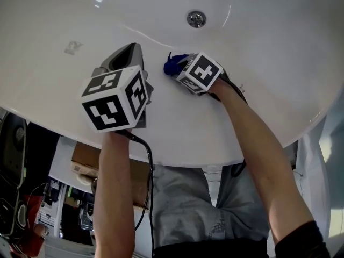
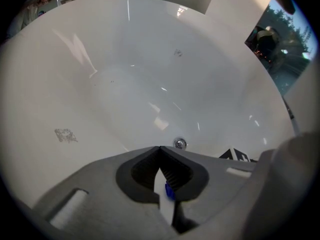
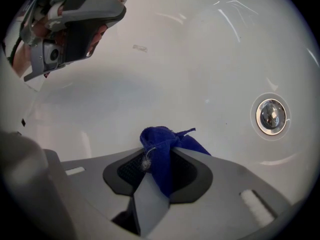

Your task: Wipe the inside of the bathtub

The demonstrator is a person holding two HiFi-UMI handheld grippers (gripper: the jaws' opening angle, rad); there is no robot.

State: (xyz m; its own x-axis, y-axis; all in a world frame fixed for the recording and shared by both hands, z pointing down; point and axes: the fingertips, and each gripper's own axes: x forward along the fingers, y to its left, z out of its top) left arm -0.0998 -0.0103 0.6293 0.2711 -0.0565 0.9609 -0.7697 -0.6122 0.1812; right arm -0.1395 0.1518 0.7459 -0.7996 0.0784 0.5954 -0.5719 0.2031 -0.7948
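The white bathtub [image 1: 269,52] fills the head view, its round metal drain [image 1: 196,19] near the top. My right gripper [image 1: 181,67] is shut on a bunched dark blue cloth [image 1: 173,64], low inside the tub just below the drain. In the right gripper view the cloth [image 3: 167,146] pokes out between the jaw tips of my right gripper [image 3: 159,154], with the drain [image 3: 271,115] to the right. My left gripper [image 1: 130,49] hovers left of the cloth. Its jaws meet at my left gripper [image 2: 160,153] tip with nothing held; the drain [image 2: 180,144] lies just beyond.
A small grey scuff mark [image 1: 72,48] sits on the tub wall at the left, seen too as the mark [image 2: 64,134]. Below the tub's near rim are a cardboard box [image 1: 86,157] and floor clutter. A black cable [image 1: 146,160] hangs from the left gripper.
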